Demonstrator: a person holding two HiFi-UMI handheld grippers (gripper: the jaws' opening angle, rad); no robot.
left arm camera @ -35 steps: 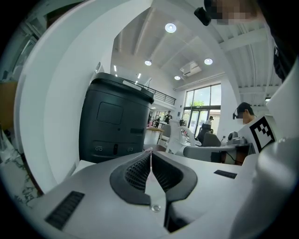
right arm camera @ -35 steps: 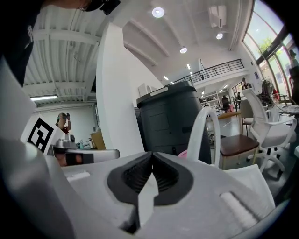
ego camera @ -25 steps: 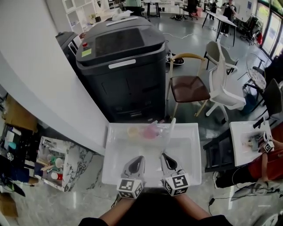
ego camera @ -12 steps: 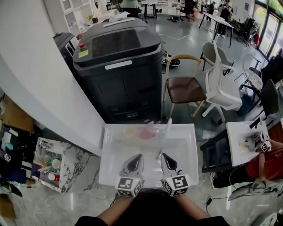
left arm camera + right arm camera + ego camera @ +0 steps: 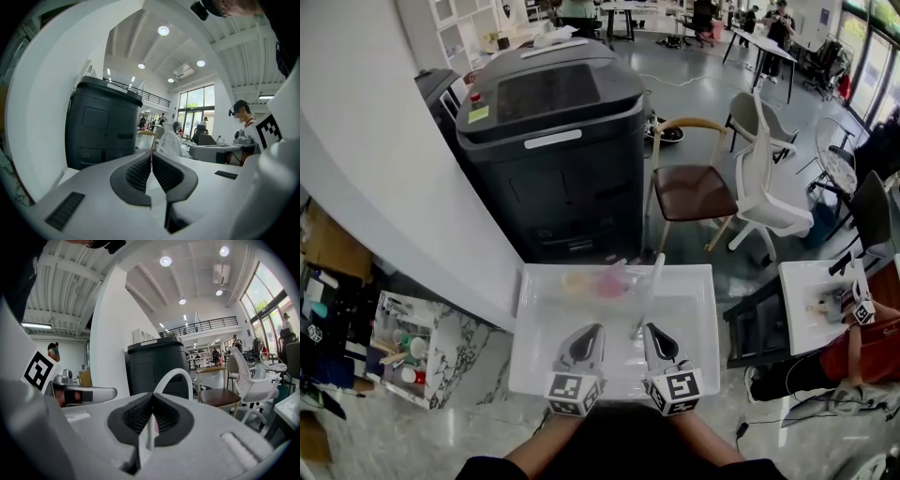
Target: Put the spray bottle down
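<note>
White rectangular desk is found almost where it was a second ago. Only a slight drift of the head view is noted, and neither gripper is displaced. The left gripper is pressed together with nothing between its pads, as is confirmed in the left gripper view. The right gripper is likewise pressed together and empty. No bottle is held, so the put-down is judged done, with only a retreat left.

The translucent spray bottle with pink and yellowish parts is taken to be the blurred item at the desk's far edge, well apart from both grippers. Its pose can't be made out. A white curved tube is seen just right of it, and shows as an arch ahead of the right gripper.

Edges: the far rim is backed by a big black box-shaped machine. The left rim is flanked by a white curved wall. The right rim is open towards a brown-seated chair. Bare desk between grippers and bottle is left free for moving.
</note>
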